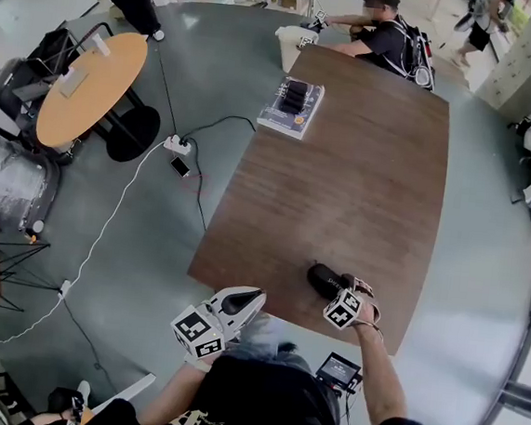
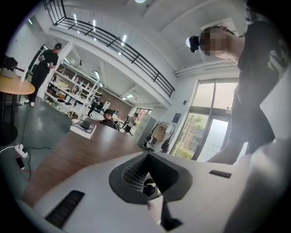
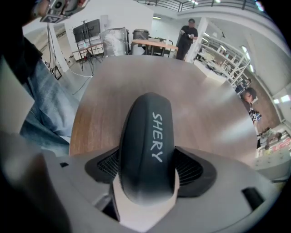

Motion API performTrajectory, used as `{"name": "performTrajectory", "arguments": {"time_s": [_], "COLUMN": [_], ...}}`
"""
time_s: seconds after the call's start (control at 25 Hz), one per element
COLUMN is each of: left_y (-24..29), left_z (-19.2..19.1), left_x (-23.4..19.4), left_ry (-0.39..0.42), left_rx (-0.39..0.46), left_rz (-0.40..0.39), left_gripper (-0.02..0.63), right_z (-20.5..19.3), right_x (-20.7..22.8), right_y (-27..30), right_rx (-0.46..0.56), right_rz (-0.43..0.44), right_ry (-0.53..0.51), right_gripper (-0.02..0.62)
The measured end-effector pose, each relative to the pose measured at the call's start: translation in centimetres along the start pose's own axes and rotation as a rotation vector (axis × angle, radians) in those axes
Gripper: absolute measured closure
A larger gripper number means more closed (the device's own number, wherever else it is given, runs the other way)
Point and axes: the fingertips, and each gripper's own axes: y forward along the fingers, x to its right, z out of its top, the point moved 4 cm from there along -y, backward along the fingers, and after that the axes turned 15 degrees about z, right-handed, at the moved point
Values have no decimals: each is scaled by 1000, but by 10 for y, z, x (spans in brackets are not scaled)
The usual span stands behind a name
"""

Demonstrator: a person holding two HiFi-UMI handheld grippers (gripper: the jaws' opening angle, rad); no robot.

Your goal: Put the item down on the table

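A black oblong case [image 1: 324,279] with "SHERY" in white lettering [image 3: 148,132] is clamped between the jaws of my right gripper [image 1: 337,288] [image 3: 148,170]. It hangs low over the brown wooden table [image 1: 362,179], close to the near edge; whether it touches the wood I cannot tell. My left gripper [image 1: 253,298] [image 2: 150,182] is off the table's near left corner, close to my body and tilted upward. Its jaws are shut with nothing between them.
At the table's far left lies a white box with black parts [image 1: 291,108]. A person [image 1: 387,39] sits at the far end. A round orange table [image 1: 86,82] stands to the left. A power strip with cables [image 1: 177,143] lies on the floor.
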Motion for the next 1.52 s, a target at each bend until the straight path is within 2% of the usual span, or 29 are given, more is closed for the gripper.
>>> {"name": "performTrajectory", "arguments": {"time_s": [0.08,0.36,0.76,0.84,1.0,1.12,1.52], "left_y": [-2,-9,-14,-19,-26,-33,-63], "left_z": [0,-1,-8,-10,-10,-8,-27], "left_x": [4,16,68,79,100,115,167], "left_ry": [4,10,43,53,81,98,131], "left_rx": [-2,-9,-14,-8,11,35,65], "left_rz": [-1,-11,-85,-98,-119,-128,-153], "left_gripper": [600,600,600,600,600,600,600], "right_z": [0,-2,-29,-36,-51,-58,-70], "right_x": [1,-9,-34,-44,-63,-80,-148], "right_y": [-7,-38,-146,-167,-200,-219,-269], "right_rx": [21,84,235,270,314,351,500], "right_rz": [9,-8,-267,-321,-413,-453,-494], "right_ry": [17,26,49,78,126,141,182], "right_gripper": [242,242,244,302,459,606,606]}}
